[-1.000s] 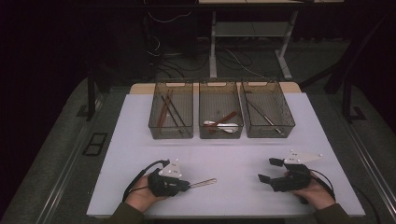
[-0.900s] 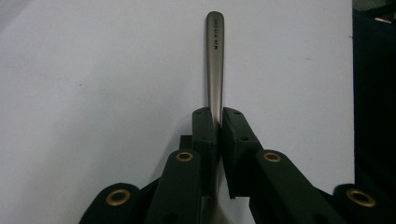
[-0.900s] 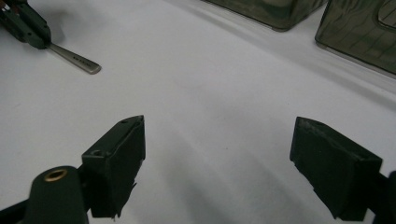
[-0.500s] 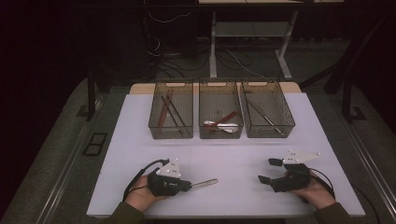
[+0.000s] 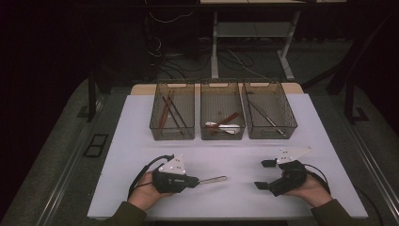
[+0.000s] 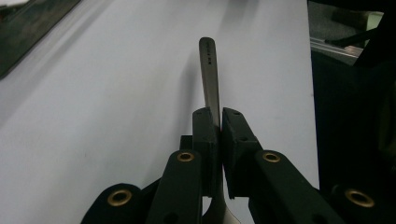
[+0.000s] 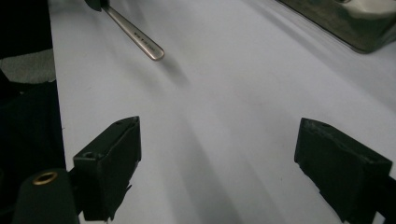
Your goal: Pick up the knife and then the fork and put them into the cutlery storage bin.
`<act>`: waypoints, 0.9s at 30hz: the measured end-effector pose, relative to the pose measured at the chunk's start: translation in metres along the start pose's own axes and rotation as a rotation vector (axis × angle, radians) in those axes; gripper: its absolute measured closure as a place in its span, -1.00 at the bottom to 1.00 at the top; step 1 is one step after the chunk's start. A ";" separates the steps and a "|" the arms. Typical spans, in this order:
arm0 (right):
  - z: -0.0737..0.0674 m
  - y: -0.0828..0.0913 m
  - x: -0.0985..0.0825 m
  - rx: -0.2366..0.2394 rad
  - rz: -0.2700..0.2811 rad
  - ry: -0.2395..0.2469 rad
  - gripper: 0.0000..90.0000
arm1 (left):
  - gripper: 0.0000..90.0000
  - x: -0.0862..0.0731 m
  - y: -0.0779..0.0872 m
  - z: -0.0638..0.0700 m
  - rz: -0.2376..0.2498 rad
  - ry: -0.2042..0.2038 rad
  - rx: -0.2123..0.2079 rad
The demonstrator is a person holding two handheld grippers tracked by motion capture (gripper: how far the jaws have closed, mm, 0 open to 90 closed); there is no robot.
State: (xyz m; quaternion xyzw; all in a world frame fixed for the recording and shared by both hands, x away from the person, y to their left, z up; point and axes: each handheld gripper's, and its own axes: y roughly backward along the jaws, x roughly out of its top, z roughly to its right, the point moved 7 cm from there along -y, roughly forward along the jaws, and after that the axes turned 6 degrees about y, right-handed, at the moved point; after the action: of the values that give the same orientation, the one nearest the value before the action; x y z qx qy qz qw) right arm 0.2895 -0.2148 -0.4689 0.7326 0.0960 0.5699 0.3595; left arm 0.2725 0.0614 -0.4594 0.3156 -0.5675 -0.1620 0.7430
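We observed the left gripper (image 5: 196,180) clamped on a metal utensil handle (image 5: 212,179), which projected toward the right gripper (image 5: 265,174) just above the white table (image 5: 141,141). The right gripper's jaws stood wide apart with nothing between them, well apart from the handle.

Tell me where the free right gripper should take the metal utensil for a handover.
Probably the bare handle end: it sticks out flat and slim past the shut left gripper, pointing toward the open right gripper. Come from the tip side, jaws across its flat faces.
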 end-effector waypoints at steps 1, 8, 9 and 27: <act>0.000 -0.001 0.002 0.007 0.001 0.004 -0.68 | 0.87 0.003 -0.001 0.000 0.003 -0.004 -0.003; 0.000 -0.008 0.026 0.077 0.041 0.025 -0.59 | 0.87 0.020 -0.014 0.000 -0.002 -0.039 -0.029; -0.001 -0.009 0.029 0.087 0.042 0.032 -0.59 | 0.86 0.023 -0.016 0.000 -0.003 -0.044 -0.033; -0.015 -0.047 0.057 0.295 -0.104 0.201 -0.26 | 0.86 0.061 -0.044 0.009 0.007 -0.142 -0.096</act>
State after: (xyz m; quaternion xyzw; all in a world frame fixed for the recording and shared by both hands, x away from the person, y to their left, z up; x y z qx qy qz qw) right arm 0.3077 -0.1434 -0.4541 0.7109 0.2517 0.6007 0.2655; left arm 0.2880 -0.0106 -0.4414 0.2654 -0.6115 -0.2081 0.7158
